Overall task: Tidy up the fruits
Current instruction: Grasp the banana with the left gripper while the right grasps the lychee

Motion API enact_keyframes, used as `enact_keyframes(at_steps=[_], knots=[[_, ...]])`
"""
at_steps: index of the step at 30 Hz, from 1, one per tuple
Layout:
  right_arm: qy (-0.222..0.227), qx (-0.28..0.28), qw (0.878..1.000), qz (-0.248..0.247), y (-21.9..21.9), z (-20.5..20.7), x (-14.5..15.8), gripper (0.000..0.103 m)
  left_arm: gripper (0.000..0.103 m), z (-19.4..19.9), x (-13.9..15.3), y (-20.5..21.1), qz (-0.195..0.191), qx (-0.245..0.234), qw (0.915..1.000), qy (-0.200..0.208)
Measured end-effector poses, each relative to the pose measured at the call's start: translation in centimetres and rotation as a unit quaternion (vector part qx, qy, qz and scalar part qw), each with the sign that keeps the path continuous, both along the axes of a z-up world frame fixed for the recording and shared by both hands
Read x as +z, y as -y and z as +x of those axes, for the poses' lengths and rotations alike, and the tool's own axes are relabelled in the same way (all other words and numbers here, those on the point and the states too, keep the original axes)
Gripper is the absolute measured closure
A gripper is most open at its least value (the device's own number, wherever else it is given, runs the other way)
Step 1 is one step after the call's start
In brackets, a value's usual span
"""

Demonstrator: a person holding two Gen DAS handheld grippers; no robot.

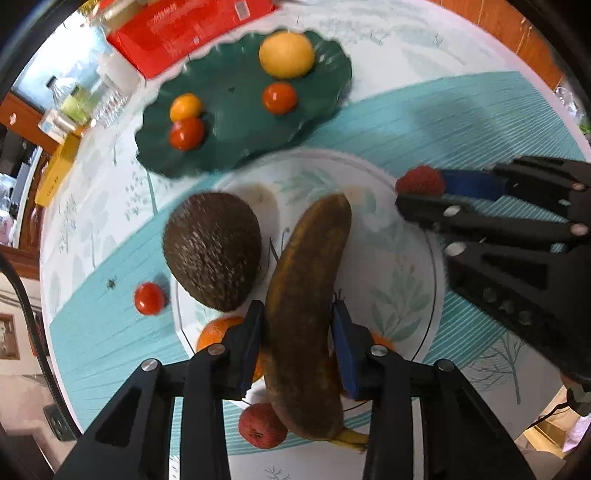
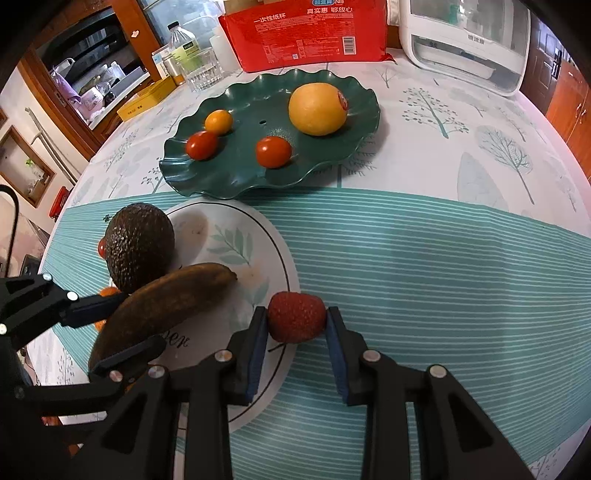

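My left gripper (image 1: 297, 325) is shut on a brown overripe banana (image 1: 306, 295) and holds it above the white leaf-patterned plate (image 1: 402, 280). My right gripper (image 2: 295, 321) is shut on a red lychee (image 2: 296, 316), held over the plate's right rim (image 2: 284, 243); it also shows in the left wrist view (image 1: 421, 192). An avocado (image 1: 214, 251) and an orange (image 1: 216, 332) lie on the white plate. The green wavy plate (image 2: 236, 173) holds a large orange (image 2: 317, 109), two tomatoes (image 2: 273, 151) and a kumquat (image 2: 218, 122).
A loose tomato (image 1: 149, 298) and a second lychee (image 1: 261, 425) lie by the white plate. A red package (image 2: 306, 33), a glass (image 2: 201, 68), a bottle (image 2: 181, 40), a yellow box (image 2: 146, 99) and a white appliance (image 2: 465, 40) stand at the table's back.
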State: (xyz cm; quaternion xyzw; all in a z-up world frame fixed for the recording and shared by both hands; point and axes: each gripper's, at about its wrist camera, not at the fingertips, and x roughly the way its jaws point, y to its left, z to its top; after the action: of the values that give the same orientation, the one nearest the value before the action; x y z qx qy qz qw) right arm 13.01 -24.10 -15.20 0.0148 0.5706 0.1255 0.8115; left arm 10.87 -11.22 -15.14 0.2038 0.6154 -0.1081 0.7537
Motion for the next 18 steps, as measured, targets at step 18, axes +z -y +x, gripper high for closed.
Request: enact_keyframes(at_steps=[18], knots=[[0.028, -0.003, 0.999, 0.018, 0.9, -0.9, 2.9, 0.073, 0.07, 0.4, 3.3, -3.6, -0.121, 0.08, 0.9895, -0.001]])
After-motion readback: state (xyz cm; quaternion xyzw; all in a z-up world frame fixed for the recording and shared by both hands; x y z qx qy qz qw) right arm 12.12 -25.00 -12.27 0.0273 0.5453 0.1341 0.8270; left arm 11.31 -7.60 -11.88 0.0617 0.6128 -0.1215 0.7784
